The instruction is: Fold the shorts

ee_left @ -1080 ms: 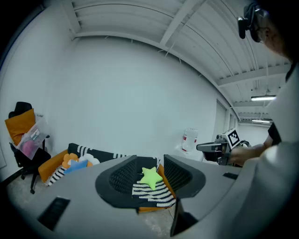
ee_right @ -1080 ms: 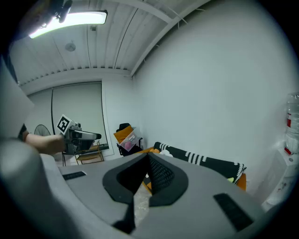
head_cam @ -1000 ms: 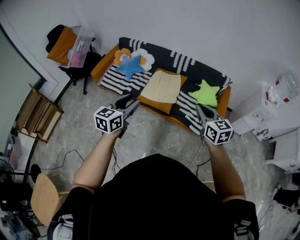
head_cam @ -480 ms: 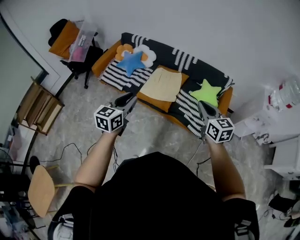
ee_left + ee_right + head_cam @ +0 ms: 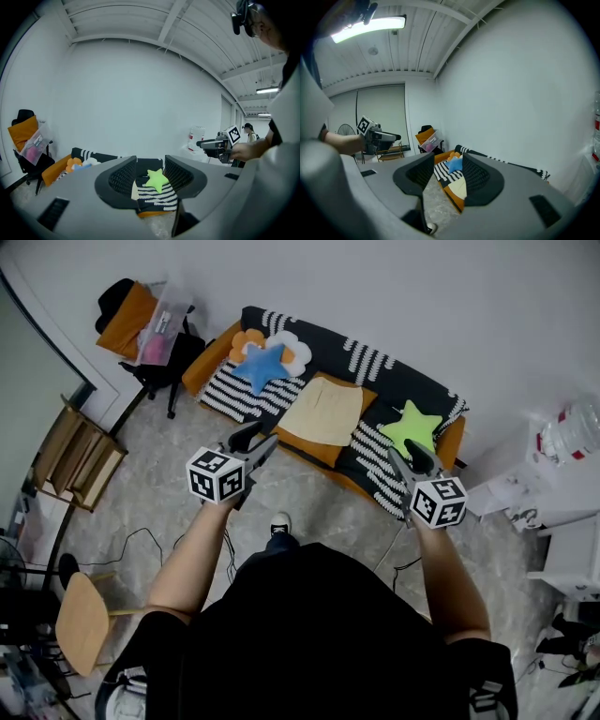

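- The person is standing at the bottom of the head view, holding the left gripper point(image 5: 258, 444) and the right gripper point(image 5: 410, 457) out toward the sofa point(image 5: 375, 360), well apart from it.
- Both pairs of jaws have just been opening and are now gaping wide. Nothing is sitting between either pair; only the far sofa is showing through the gaps.
- The shorts point(image 5: 323, 412), pale yellow, are lying spread on the seat in the upper middle of the frame. They are lying untouched between the blue star cushion point(image 5: 262, 367) and the green star cushion point(image 5: 411, 426).
- To my eye the approach is the step in hand. That means getting close enough to reach over the seat and keeping the jaws wide. Each gripper would then be coming down on one end of the same edge, so the cloth is lifting evenly rather than bunching.
- Steering clear of the green star cushion, sitting just beside the shorts, looks wise.
- No brand or writing is reading clearly. The marker cubes point(image 5: 217, 474) are showing only black-and-white squares, and the red-labelled bottle point(image 5: 572, 423) at the right edge is too small to read.
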A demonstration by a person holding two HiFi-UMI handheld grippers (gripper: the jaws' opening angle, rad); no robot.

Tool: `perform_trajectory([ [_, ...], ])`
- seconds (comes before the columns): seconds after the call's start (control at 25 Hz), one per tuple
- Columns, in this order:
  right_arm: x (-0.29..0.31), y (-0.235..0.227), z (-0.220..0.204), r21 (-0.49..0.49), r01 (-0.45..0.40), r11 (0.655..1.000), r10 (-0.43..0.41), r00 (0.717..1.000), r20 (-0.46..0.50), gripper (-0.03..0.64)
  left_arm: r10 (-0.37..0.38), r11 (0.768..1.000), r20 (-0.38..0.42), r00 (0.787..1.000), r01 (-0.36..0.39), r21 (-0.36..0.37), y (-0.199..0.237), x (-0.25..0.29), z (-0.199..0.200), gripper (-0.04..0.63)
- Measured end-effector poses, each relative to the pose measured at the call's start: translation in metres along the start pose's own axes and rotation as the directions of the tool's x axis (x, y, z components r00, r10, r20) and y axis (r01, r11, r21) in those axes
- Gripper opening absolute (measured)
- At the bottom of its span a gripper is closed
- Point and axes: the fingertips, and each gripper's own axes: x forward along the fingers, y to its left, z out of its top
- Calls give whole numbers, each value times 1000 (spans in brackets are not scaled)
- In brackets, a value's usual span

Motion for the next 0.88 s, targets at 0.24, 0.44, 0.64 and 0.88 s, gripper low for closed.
perform_trajectory([
  [0.24,16,-12,1,-12,18,1000,-18,1000,-5,213,-19,1000,-6,1000,19,2,19,20,-1,227],
  [0.44,42,-23,-3,-11,32,999,-33,999,-36,218,-36,999,-27,999,36,-15,48,40,-5,233],
  [0.64,76,-42,-5,-7,60,998,-60,996,-71,221,-55,998,-52,997,54,-23,88,67,-5,236],
  [0.88,127,-62,-4,15,101,995,-98,990,-105,224,-81,996,-82,993,77,-49,144,102,-5,239],
])
